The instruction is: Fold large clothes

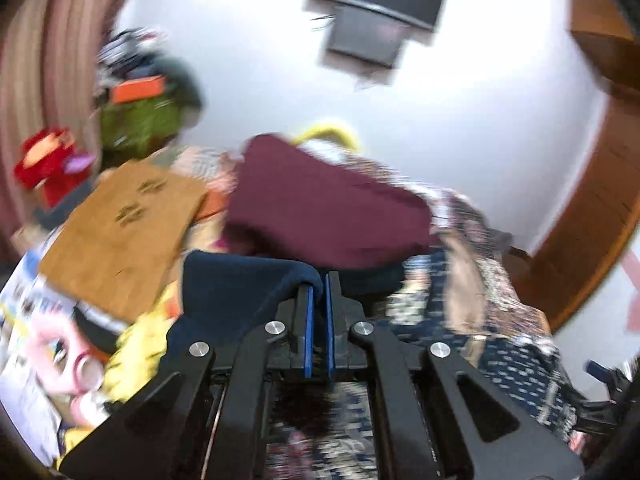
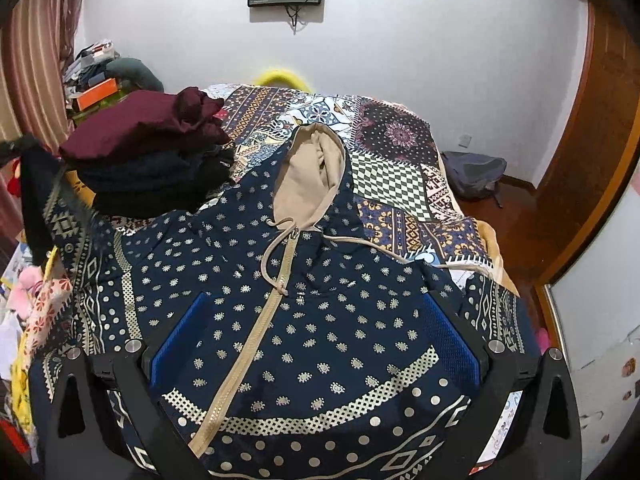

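Note:
A navy hoodie (image 2: 312, 320) with gold dots, a tan hood and a tan zipper lies front-up on the patterned bedspread (image 2: 400, 184). My right gripper (image 2: 316, 344) is open, its blue pads wide apart just above the hoodie's chest. My left gripper (image 1: 319, 280) is shut on a dark navy cuff of the hoodie's sleeve (image 1: 240, 280), lifted at the left side; the view is blurred. The lifted sleeve also shows in the right wrist view (image 2: 36, 200).
A stack of folded clothes, maroon (image 2: 148, 124) on top of dark ones, sits on the bed at the back left. Clutter and boxes (image 1: 136, 120) stand by the curtain at left. A grey backpack (image 2: 474, 172) lies on the floor at right, near a wooden door.

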A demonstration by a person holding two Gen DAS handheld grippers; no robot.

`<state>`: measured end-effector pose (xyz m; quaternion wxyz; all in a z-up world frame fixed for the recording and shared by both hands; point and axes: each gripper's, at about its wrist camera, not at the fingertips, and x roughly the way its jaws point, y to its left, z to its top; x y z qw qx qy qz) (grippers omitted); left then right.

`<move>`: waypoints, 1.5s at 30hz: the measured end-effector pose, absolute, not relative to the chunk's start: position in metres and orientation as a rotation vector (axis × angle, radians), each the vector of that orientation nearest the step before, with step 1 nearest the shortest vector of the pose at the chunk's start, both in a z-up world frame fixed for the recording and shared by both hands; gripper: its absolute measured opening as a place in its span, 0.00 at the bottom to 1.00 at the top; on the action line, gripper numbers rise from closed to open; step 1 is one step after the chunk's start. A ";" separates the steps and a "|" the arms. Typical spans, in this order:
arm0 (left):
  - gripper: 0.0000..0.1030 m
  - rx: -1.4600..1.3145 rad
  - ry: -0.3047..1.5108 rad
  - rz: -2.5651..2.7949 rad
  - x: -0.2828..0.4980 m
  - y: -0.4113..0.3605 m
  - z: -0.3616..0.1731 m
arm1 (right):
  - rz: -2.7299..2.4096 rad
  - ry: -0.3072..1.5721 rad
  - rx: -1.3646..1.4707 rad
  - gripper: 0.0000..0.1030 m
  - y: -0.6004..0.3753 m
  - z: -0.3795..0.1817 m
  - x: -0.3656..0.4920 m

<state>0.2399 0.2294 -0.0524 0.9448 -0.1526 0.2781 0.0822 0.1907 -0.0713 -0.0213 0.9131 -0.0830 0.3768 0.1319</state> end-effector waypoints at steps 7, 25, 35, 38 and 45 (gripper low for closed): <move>0.03 -0.220 0.633 -0.045 0.279 0.142 -0.054 | 0.242 0.780 -0.199 1.00 -0.090 -0.025 0.184; 0.11 -0.191 1.102 -0.282 0.295 0.034 -0.189 | 0.184 0.813 -0.147 1.00 -0.129 -0.032 0.182; 0.49 -0.450 0.973 -0.039 0.279 0.162 -0.156 | 0.199 0.815 -0.149 1.00 -0.116 -0.035 0.186; 0.51 -0.609 1.021 -0.049 0.277 0.197 -0.173 | 0.203 0.816 -0.165 1.00 -0.111 -0.036 0.186; 0.51 -0.883 1.091 -0.049 0.274 0.237 -0.228 | 0.191 0.809 -0.205 1.00 -0.103 -0.037 0.186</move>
